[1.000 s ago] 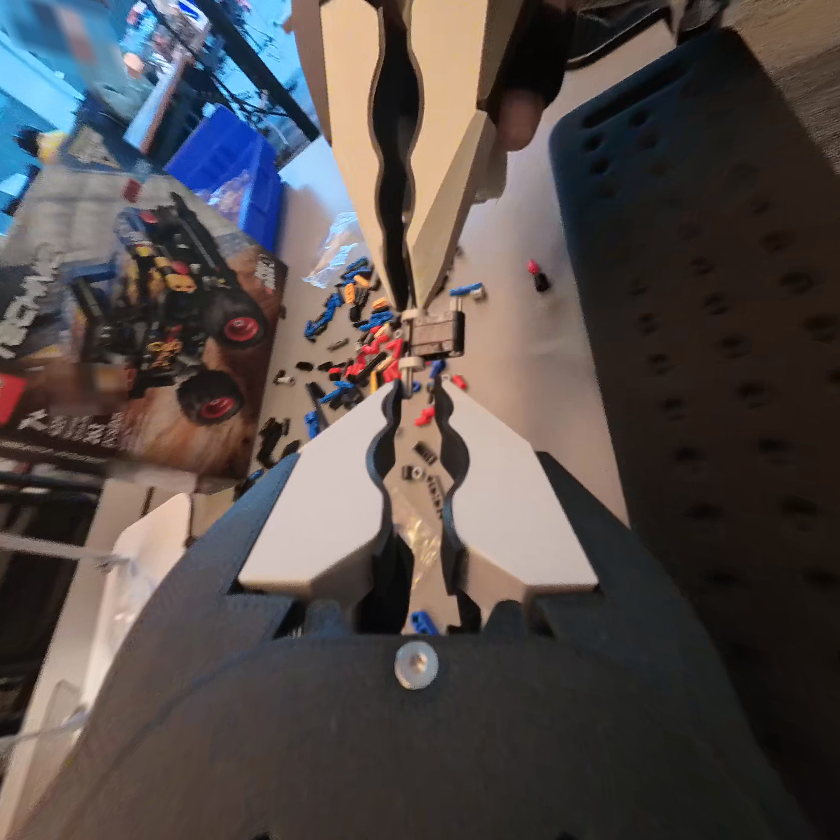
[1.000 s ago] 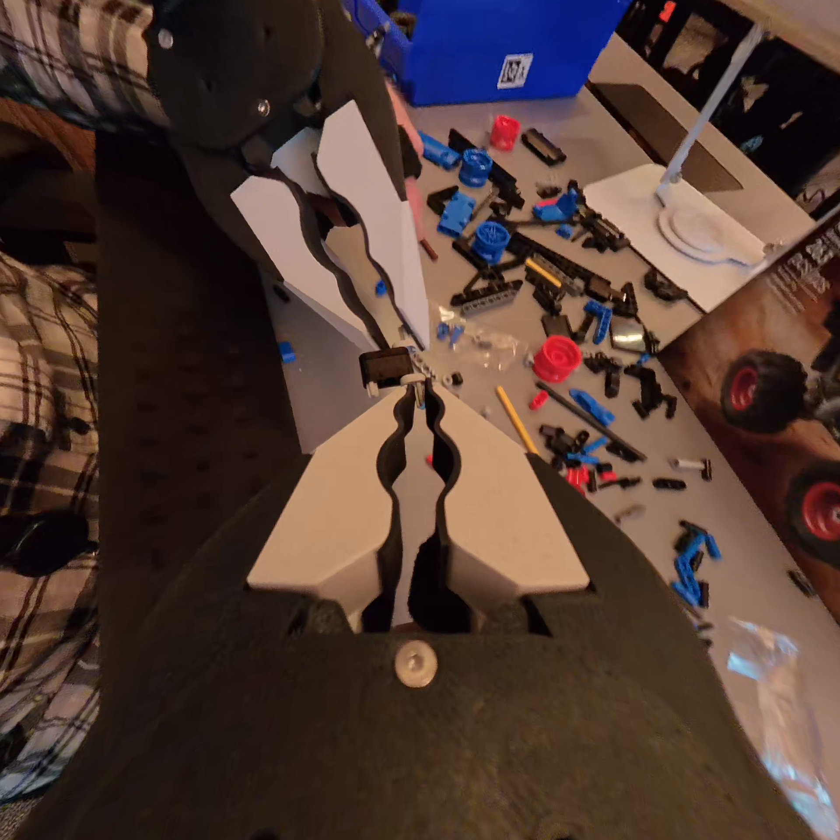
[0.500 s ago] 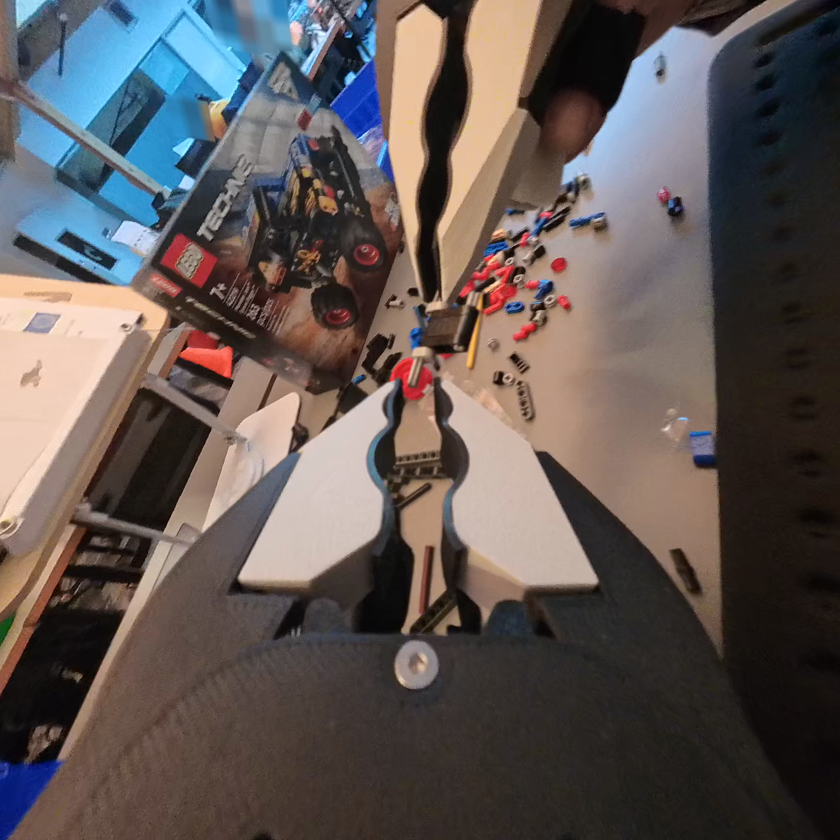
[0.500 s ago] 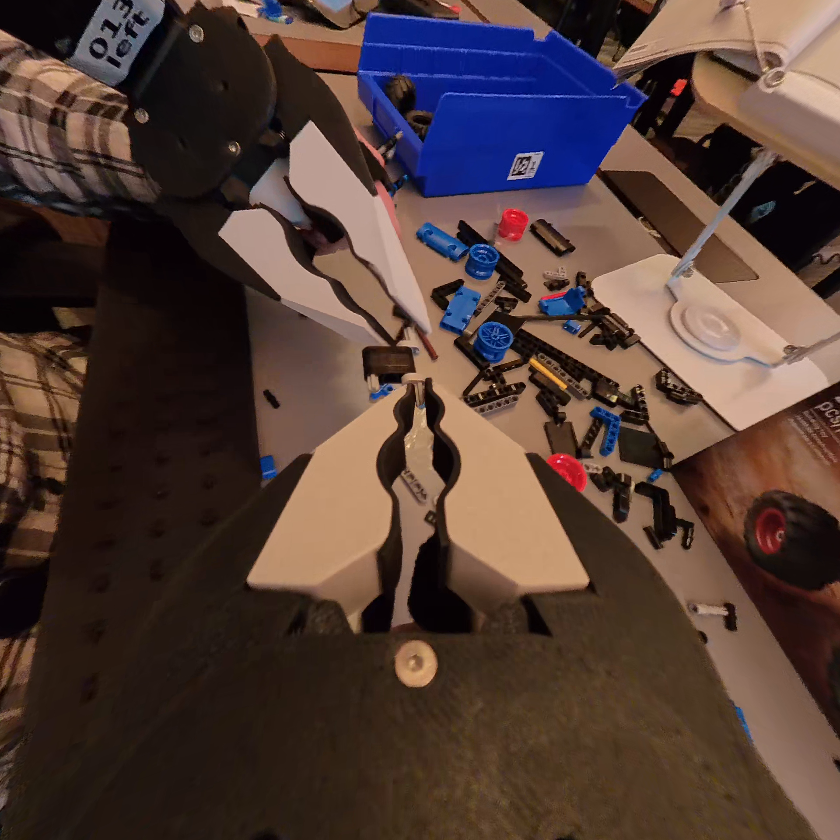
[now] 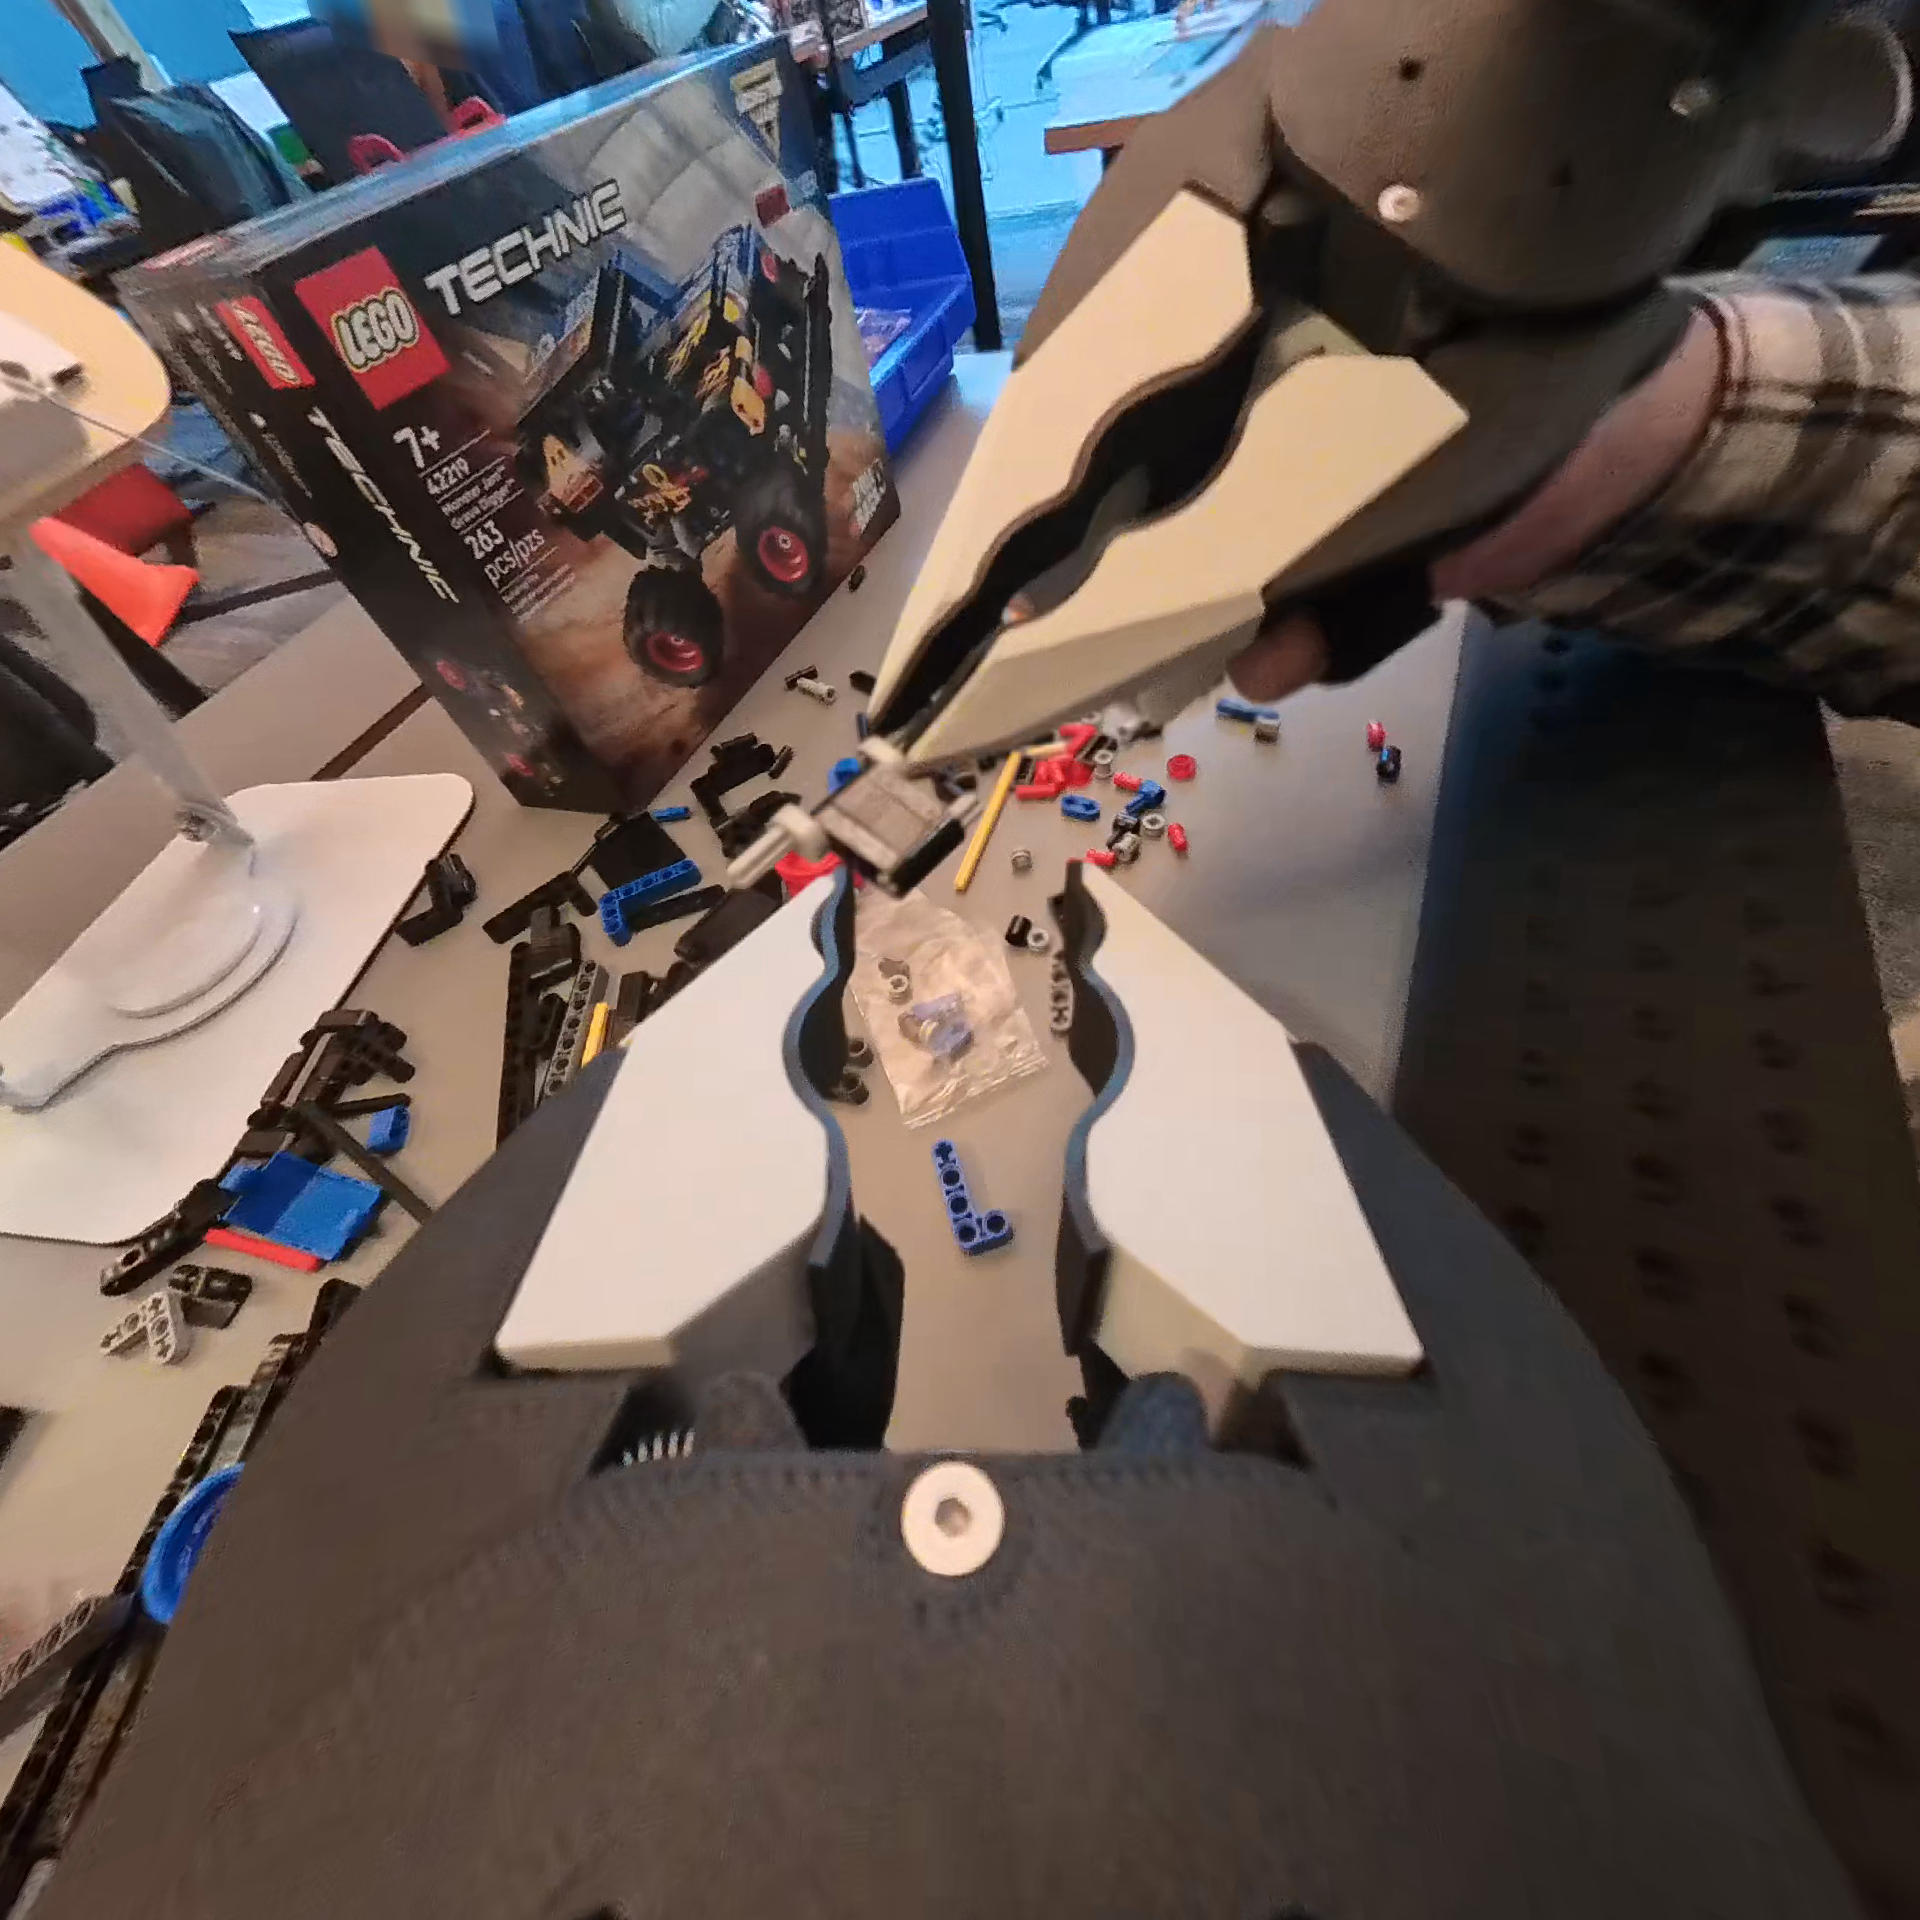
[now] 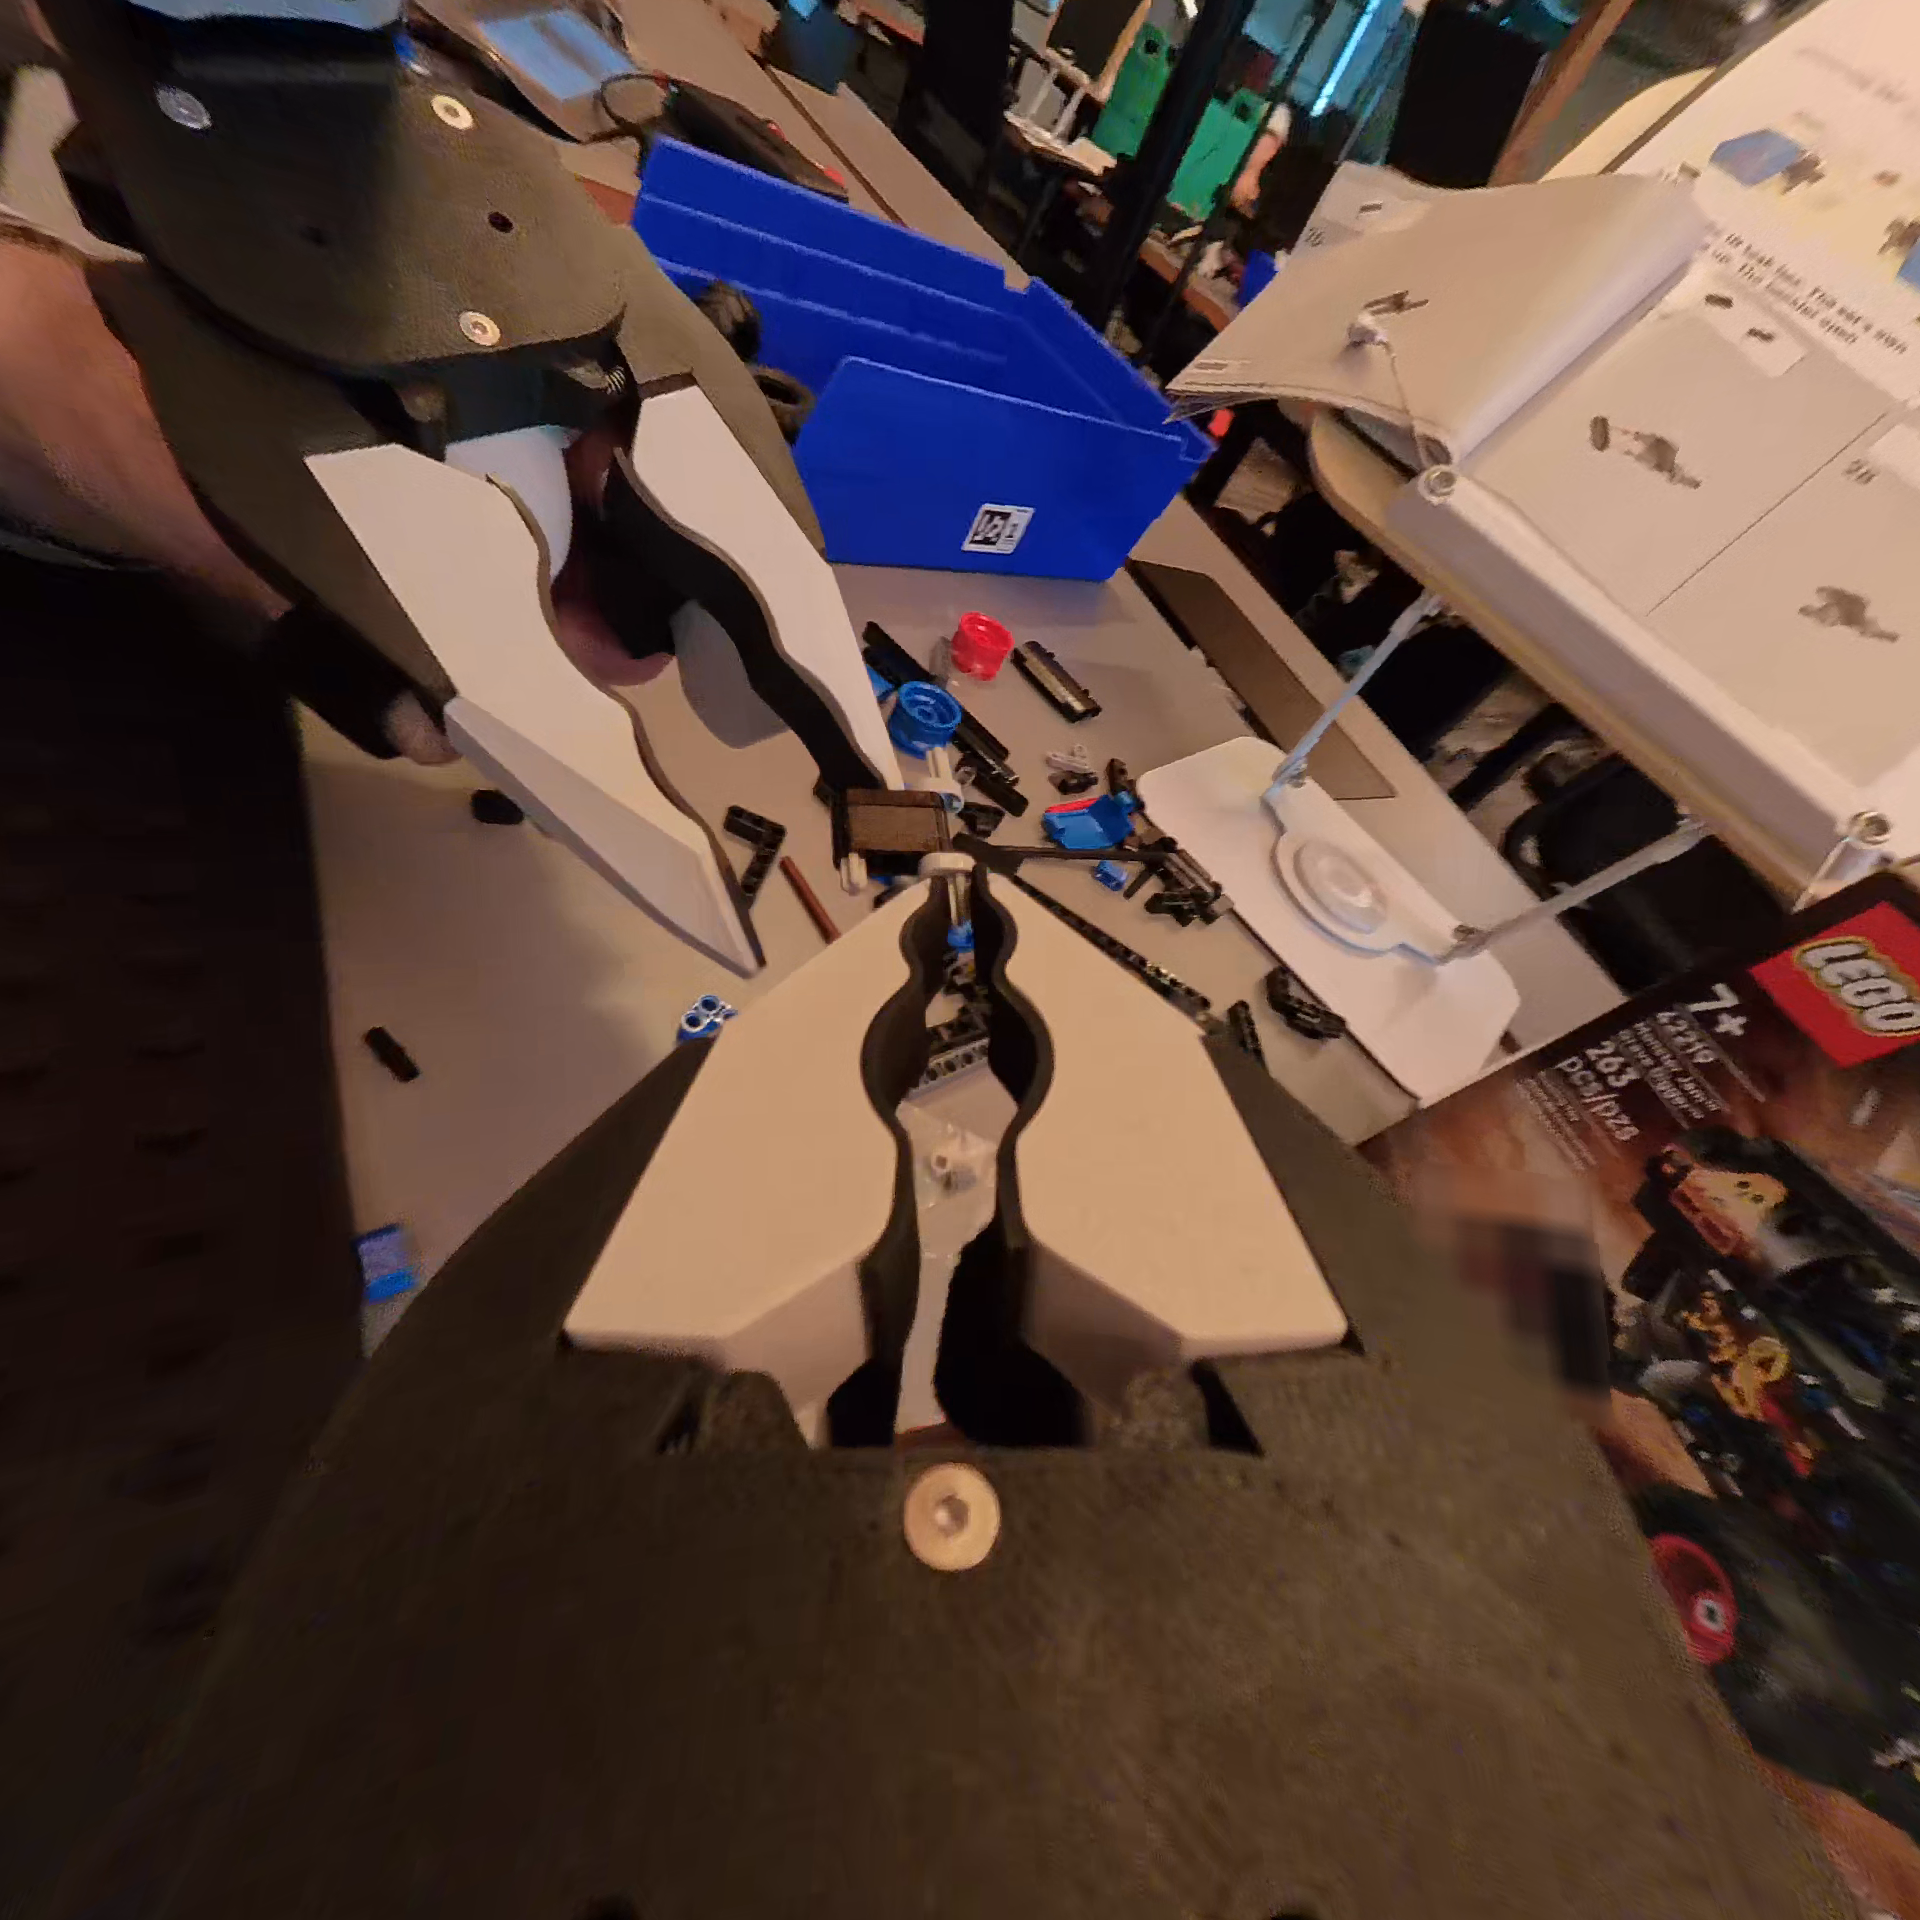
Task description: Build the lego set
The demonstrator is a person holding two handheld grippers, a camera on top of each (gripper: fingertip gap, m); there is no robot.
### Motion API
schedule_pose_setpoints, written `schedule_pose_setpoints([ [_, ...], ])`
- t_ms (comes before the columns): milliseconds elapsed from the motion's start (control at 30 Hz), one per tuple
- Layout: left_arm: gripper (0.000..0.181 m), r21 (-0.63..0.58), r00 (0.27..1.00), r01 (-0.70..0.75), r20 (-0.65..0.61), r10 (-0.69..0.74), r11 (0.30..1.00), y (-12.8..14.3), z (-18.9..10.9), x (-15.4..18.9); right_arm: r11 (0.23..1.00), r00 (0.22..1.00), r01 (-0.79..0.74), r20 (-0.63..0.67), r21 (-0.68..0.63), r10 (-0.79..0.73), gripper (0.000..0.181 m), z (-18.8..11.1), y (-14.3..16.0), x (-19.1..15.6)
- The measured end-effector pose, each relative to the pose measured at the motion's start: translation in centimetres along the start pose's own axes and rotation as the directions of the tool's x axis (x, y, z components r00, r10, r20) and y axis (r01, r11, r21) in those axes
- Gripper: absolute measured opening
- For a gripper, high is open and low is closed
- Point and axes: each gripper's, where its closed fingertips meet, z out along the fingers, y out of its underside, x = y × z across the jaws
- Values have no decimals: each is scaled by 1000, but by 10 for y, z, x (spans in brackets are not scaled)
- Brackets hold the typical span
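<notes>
I hold a small black lego block [image 5: 885, 831] up in the air above the middle of the desk [image 5: 1278, 935], between my two tools. My right hand-held gripper [image 6: 961, 883] is closed on the white pin that sticks out of one end of the block, its fingertips nearly meeting around it. My left hand-held gripper [image 5: 951, 894] stands open just below the block, its fingers spread wide and touching nothing. In the left wrist view the block's long axis runs from lower left to upper right, with another white pin [image 5: 769, 847] pointing out toward the lower left, at the box side of the desk. In the right wrist view the block [image 6: 896, 826] sits just ahead of my right fingertips, its broad dark face turned to the camera.

Under the block lies a clear plastic bag [image 5: 940, 1023] with a few small parts in it, and nearer to me a blue angled piece [image 5: 971, 1195]. Loose black, blue and red pieces are scattered across the middle of the desk, with a yellow rod [image 5: 982, 826] beside the block. The set's box [image 5: 582, 436] stands upright toward the far edge. A blue bin [image 6: 935, 416] sits beyond it at the far side. A white stand base [image 6: 1340, 883] rests near the side edge of the desk and carries the open instruction booklet [image 6: 1662, 395] above it. A dark perforated pad [image 5: 1662, 1143] runs along the near edge.
</notes>
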Motion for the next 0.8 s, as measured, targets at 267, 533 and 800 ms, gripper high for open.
schedule_pose_setpoints([
  [267, 17, 93, 989, 138, 32, -142, 986, -7, -1, -16, 969, 949, 241, -196, -56, -248, 3, 4, -1, 7],
  [533, 15, 59, 993, 111, -47, -108, 992, -4, 4, -5, 969, 947, 229, -209, -87, -243, 4, -8, 0, 1],
  [800, 13, 42, 999, -42, 6, 42, 998, -3, 9, 0, 989, 963, 137, -226, -56, -146, 3, -17, -5, -4],
])
